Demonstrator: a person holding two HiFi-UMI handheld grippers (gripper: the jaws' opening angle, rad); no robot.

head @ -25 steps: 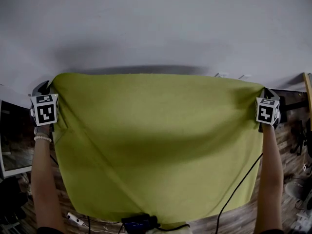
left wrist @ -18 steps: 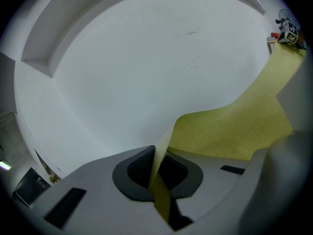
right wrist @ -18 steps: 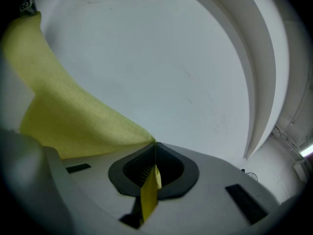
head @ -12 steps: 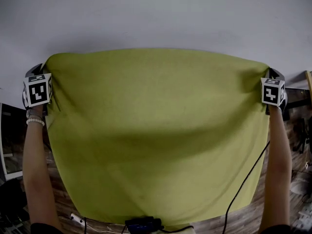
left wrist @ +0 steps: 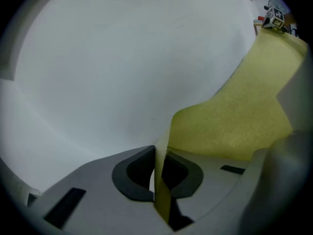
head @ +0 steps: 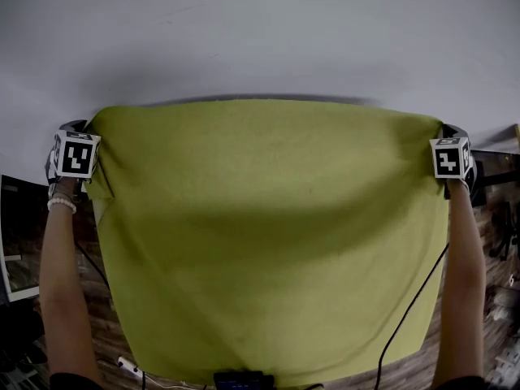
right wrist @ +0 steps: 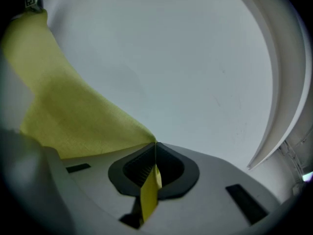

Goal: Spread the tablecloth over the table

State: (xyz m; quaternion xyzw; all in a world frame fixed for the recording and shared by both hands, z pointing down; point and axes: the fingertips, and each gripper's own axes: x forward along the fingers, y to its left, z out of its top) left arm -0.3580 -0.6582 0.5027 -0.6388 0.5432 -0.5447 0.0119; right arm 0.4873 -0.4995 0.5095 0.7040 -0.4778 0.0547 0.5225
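Tablecloth (head: 268, 234) lowered; left claw (left wrist: 157, 176), right claw (right wrist: 155, 166) clamping it.

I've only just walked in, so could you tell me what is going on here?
A person is spreading a yellow-green tablecloth over a white table. The left gripper and the right gripper are each shut on one far corner, holding the cloth stretched between them. Its far edge hangs above the tabletop, not yet laid down.

Workroom – wood floor (head: 101, 315), trailing cable (head: 410, 303)
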